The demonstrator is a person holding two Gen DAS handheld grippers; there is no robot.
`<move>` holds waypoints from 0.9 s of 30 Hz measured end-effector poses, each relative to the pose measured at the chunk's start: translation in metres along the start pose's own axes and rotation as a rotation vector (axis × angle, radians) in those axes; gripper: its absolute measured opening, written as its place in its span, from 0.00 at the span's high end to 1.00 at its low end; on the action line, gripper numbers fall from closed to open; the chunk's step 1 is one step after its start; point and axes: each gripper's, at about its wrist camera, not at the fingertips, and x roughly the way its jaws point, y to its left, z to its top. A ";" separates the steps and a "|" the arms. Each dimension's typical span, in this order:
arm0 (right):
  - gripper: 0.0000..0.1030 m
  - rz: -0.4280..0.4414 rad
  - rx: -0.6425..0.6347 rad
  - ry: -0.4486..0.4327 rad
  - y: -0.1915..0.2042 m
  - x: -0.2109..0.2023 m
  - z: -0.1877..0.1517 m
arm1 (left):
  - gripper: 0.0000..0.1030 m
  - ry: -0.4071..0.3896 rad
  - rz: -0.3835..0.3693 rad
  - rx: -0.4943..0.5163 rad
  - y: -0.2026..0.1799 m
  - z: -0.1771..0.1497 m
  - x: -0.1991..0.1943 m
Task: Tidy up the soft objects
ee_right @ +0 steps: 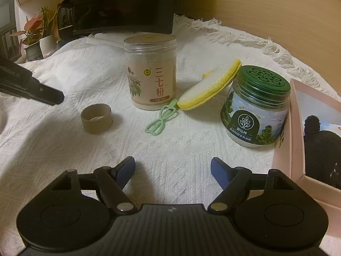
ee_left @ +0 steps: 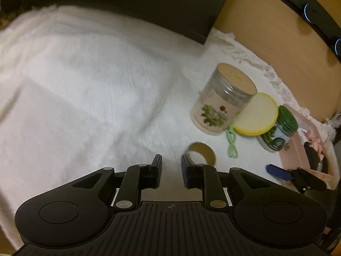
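A round white sponge pad with a yellow rim (ee_right: 210, 89) leans against the green-lidded jar (ee_right: 256, 106); it also shows in the left wrist view (ee_left: 256, 115). A pale green silicone loop (ee_right: 161, 119) lies on the white cloth (ee_right: 64, 68) in front of it, also visible in the left wrist view (ee_left: 232, 143). My right gripper (ee_right: 172, 170) is open and empty, low over the cloth, short of these. My left gripper (ee_left: 171, 166) is open and empty beside a cardboard tape ring (ee_left: 202, 152). A pink box (ee_right: 298, 132) at the right holds dark and pink soft things (ee_left: 313, 149).
A tall clear jar of beige powder (ee_right: 152, 72) stands behind the loop. The tape ring (ee_right: 97, 118) sits left of it. A black monitor (ee_right: 125, 6) and potted plants (ee_right: 34, 36) stand at the back. The cloth's fringed edge (ee_right: 266, 44) meets a wooden wall.
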 end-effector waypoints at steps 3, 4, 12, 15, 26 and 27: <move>0.22 -0.002 0.002 0.000 0.000 0.001 0.000 | 0.79 0.003 -0.034 0.019 -0.012 0.005 0.014; 0.22 -0.004 0.004 0.001 0.000 0.001 0.000 | 0.79 0.011 -0.029 0.032 -0.017 0.006 0.019; 0.20 0.004 0.002 0.014 -0.001 -0.001 0.000 | 0.76 0.082 0.059 0.218 -0.046 0.003 0.056; 0.16 0.011 0.002 0.039 0.000 -0.002 0.001 | 0.75 0.068 0.057 0.240 -0.050 0.001 0.059; 0.20 -0.049 -0.110 0.048 0.018 -0.019 0.036 | 0.90 0.003 0.106 0.239 -0.050 -0.007 0.054; 0.20 -0.047 -0.107 0.020 0.016 -0.027 0.047 | 0.91 -0.002 0.095 0.222 -0.047 -0.007 0.053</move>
